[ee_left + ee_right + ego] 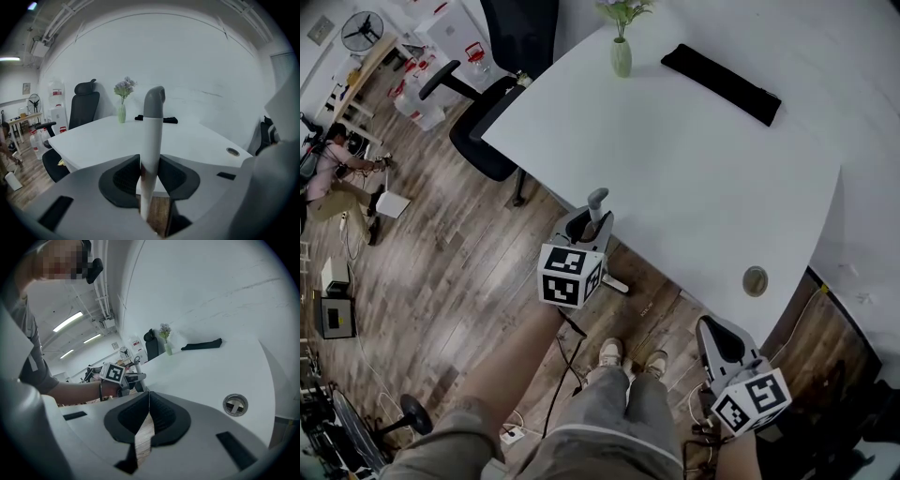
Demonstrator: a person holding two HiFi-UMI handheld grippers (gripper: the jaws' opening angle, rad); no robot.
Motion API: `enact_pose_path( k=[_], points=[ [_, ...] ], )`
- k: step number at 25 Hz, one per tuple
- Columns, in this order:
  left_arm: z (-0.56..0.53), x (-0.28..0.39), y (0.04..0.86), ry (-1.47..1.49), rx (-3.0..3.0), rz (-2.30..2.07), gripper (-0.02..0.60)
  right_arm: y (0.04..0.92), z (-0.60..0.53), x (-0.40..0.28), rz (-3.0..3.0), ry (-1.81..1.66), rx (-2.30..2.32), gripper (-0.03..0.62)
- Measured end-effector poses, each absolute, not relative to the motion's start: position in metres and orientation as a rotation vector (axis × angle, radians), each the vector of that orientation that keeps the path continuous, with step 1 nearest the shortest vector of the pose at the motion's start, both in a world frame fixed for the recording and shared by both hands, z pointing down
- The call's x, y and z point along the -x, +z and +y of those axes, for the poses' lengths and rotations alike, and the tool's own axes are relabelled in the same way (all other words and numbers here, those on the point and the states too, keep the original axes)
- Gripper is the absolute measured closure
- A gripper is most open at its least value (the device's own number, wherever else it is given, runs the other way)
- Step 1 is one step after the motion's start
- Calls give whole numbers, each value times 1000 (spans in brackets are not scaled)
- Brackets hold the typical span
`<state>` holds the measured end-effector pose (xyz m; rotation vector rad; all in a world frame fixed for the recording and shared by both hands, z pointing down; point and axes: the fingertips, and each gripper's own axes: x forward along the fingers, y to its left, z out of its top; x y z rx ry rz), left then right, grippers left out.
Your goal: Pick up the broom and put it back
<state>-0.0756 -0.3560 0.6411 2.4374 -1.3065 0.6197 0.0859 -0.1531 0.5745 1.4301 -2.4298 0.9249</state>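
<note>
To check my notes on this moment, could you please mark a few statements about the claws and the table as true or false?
1. The left claw is closed on the broom handle. True.
2. The right claw grips something as well. False: its jaws are together with nothing between them.
3. A vase of flowers stands on the table. True.
4. The office chair lies tipped over. False: it stands upright beside the table.

White desk [694,169]: flower vase [622,56], flat black pad [722,82], cable grommet [755,280]. Black office chair [487,131] alongside.
</note>
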Motion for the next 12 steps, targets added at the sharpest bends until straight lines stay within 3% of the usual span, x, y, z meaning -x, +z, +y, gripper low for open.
enact_pose_path(
  k=[12],
  points=[
    [-332,91,639,751,-2382,-1312,469,569,-131,-92,-2384,926,-1457,563]
  ],
)
